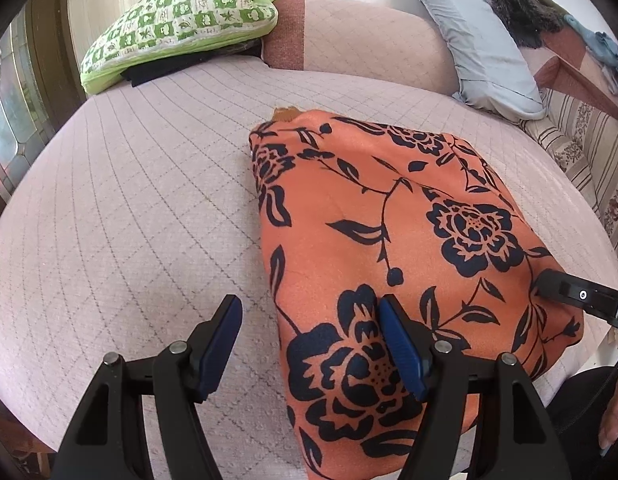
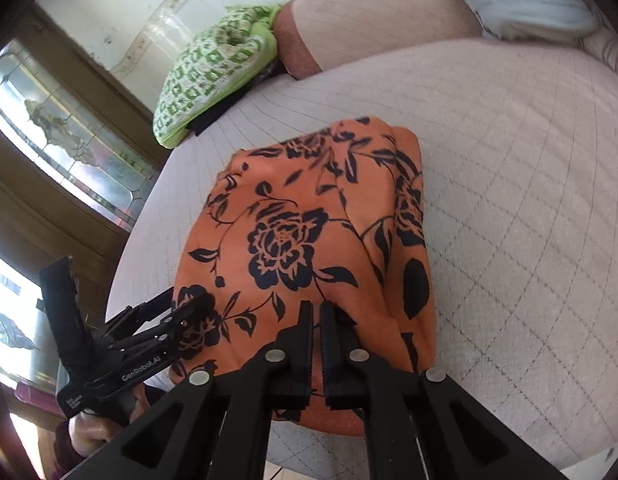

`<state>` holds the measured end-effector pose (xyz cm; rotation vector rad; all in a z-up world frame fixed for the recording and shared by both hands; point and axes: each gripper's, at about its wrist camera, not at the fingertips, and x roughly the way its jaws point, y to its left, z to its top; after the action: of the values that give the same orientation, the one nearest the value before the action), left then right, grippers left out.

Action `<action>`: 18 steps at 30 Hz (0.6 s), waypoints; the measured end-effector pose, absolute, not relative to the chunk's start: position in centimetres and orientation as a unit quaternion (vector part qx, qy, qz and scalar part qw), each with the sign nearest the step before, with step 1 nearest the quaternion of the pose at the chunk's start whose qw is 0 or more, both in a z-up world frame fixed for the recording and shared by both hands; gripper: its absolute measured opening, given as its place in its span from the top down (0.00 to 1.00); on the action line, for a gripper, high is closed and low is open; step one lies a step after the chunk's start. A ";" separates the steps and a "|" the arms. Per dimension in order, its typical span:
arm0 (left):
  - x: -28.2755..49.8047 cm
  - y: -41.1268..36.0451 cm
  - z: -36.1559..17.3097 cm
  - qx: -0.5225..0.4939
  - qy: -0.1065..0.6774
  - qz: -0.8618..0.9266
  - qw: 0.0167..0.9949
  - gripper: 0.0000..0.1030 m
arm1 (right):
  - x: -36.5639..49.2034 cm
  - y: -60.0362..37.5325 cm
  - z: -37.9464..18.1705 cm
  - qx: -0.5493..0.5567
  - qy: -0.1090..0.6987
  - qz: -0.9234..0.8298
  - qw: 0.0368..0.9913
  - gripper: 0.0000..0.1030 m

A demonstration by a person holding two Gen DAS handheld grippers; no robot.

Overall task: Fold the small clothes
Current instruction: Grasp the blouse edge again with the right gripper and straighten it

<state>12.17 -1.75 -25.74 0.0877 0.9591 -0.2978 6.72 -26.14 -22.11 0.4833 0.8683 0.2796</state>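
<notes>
Location: domestic bedroom or living room in a private home.

Work surface is a wide upholstered bed or daybed point(image 1: 129, 208) covered in pale pink quilted fabric, filling the centre of both views. A matching padded bolster point(image 1: 361, 36) runs along its far edge at upper centre. Soft furnishings noted: a green-and-white patterned cushion point(image 1: 181, 20) at upper left, lying on dark folded cloth, and a grey-blue pillow point(image 1: 481, 40) at upper right. Striped floral upholstery point(image 1: 589, 152) shows at the right edge of the left wrist view. A dark wood frame with leaded decorative glass point(image 2: 65, 136) occupies the left of the right wrist view.
</notes>
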 end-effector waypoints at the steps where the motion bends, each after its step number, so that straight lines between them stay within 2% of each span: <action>1: 12.2 -1.8 -25.5 0.046 0.459 -0.140 0.876 0.31 | 6.8 -26.2 -22.4 0.231 0.417 0.133 0.869 0.95; 7: 13.9 -1.5 -22.0 0.050 0.441 -0.141 0.885 0.31 | 7.9 -27.6 -25.2 0.304 0.411 0.161 0.844 0.96; 9: 15.6 -1.4 -20.7 0.049 0.433 -0.131 0.890 0.24 | 8.2 -27.8 -25.6 0.322 0.411 0.169 0.836 0.96; 11: 17.8 -1.6 -20.1 0.048 0.438 -0.124 0.889 0.24 | 8.5 -28.1 -26.1 0.345 0.411 0.175 0.825 0.96; 18: 24.2 -4.4 -23.1 0.056 0.490 -0.122 0.861 0.24 | 8.7 -28.4 -26.5 0.363 0.410 0.187 0.816 0.96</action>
<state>24.17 -4.42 -23.05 0.1170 1.0276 -0.2555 8.71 -28.36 -26.52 0.7733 0.8752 0.3981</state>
